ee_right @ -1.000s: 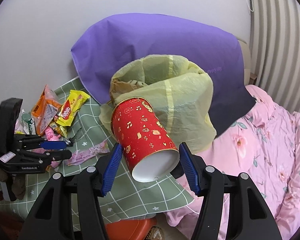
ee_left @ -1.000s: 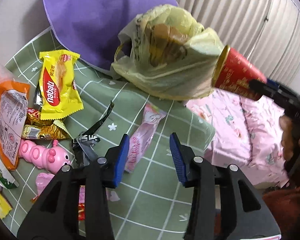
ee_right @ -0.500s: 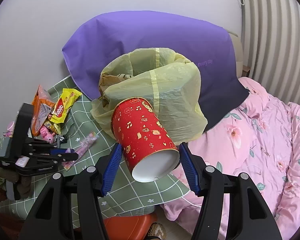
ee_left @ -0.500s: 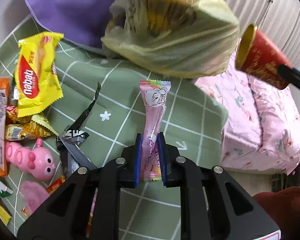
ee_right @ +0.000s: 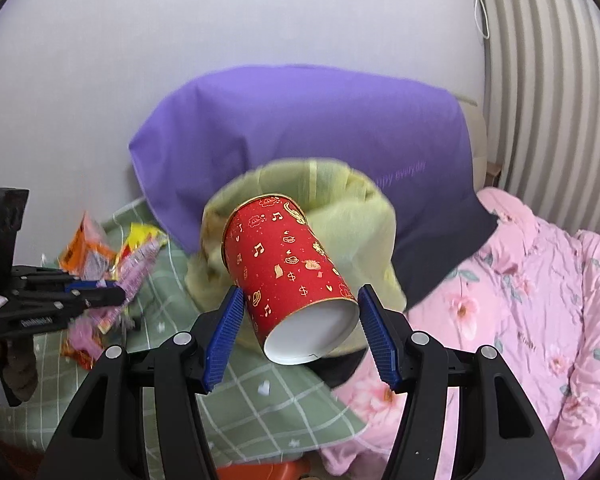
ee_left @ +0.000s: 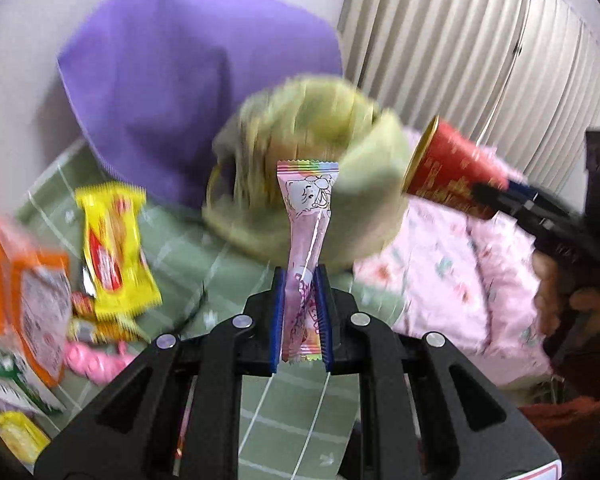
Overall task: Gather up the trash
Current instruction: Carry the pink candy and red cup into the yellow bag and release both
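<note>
While clamped narrow by the left gripper [ee_left: 301, 312], pink candy wrapper [ee_left: 306, 236] upright before yellow bag [ee_left: 312, 184]; right gripper [ee_right: 300, 336] pinching red paper cup [ee_right: 288, 276], tilted, just beside that bag.

Red paper cup [ee_right: 290, 276] tilted between the right gripper's [ee_right: 300, 338] blue pads, before a yellow bag [ee_right: 340, 200].

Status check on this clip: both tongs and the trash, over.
Left tongs shut on pink candy wrapper, lifted. Right tongs around red paper cup; contact unclear. Yellow trash bag ahead, nothing in the way.
</note>
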Demonstrator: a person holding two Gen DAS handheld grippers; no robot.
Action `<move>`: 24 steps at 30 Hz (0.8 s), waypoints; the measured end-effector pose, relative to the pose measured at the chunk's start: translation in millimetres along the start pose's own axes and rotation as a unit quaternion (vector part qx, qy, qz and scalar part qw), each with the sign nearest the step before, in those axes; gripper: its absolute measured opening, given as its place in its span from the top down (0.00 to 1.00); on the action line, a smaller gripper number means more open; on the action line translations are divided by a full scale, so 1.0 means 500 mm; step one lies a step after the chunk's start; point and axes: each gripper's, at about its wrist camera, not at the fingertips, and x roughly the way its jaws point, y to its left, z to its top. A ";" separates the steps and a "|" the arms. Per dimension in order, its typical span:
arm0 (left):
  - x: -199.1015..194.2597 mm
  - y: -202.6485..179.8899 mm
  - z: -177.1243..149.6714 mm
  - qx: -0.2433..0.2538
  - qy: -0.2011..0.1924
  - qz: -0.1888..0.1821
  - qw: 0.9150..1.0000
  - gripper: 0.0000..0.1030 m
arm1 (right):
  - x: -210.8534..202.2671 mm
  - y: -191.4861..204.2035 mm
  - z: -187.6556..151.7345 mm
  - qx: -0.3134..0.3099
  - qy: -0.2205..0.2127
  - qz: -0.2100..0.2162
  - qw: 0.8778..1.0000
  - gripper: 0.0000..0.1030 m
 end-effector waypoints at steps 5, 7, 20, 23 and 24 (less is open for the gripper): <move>-0.016 -0.010 0.105 -0.004 -0.046 -0.024 0.999 0.86 | 0.009 -0.041 0.081 0.005 -0.035 0.003 0.999 0.46; 0.005 -0.022 0.146 0.006 -0.048 -0.033 0.998 0.86 | 0.018 -0.060 0.115 0.010 -0.048 0.010 0.999 0.46; 0.285 0.016 0.247 -0.033 0.070 -0.001 0.997 0.86 | 0.238 -0.102 0.192 0.000 0.015 0.070 0.997 0.46; 0.292 0.024 0.236 -0.035 0.071 0.010 0.997 0.86 | 0.315 -0.092 0.170 -0.028 0.059 0.060 0.996 0.46; 0.294 0.025 0.232 -0.035 0.072 0.014 0.997 0.86 | 0.328 -0.090 0.162 -0.038 0.066 0.057 0.996 0.46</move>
